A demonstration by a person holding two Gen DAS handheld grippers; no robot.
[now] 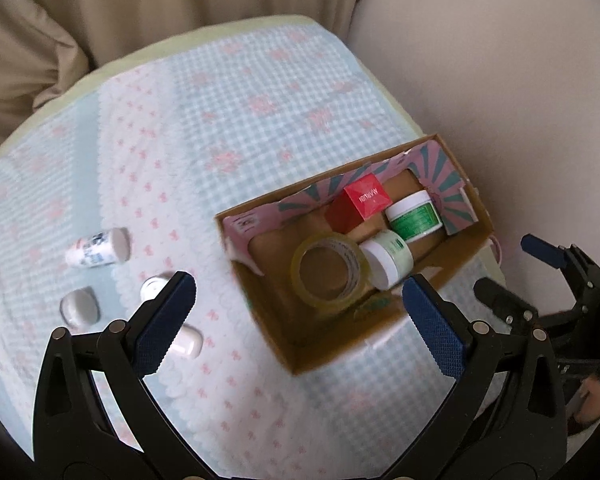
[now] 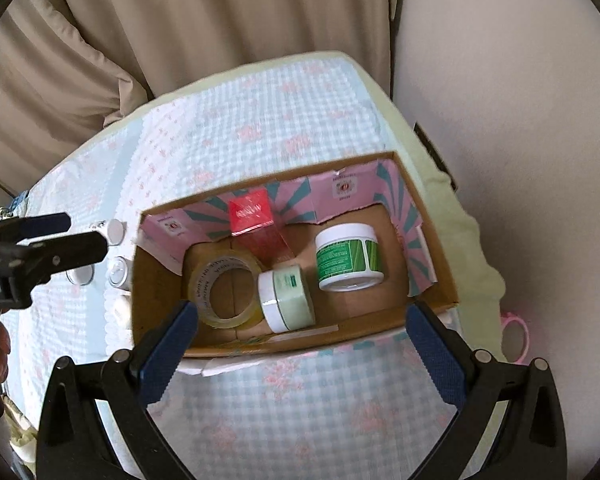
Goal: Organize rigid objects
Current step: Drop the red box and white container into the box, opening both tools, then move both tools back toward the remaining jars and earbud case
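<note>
The cardboard box (image 2: pixel 428 216) lies just ahead of the right tongs (image 2: pixel 300 322), which stand wide open and hold nothing. Inside it are a tape roll (image 2: pixel 224 290), a pale green jar (image 2: pixel 286 296), a green-label jar (image 2: pixel 348 258) and a red box (image 2: pixel 256 216) (leaning on the far wall). The left tongs (image 1: pixel 298 294) are also wide open and empty; small white bottles (image 1: pixel 98 248) lie on the counter (image 1: pixel 240 92) beside the left finger.

Soft even daylight, perhaps slight motion blur, fisheye-bent dark corners.
</note>
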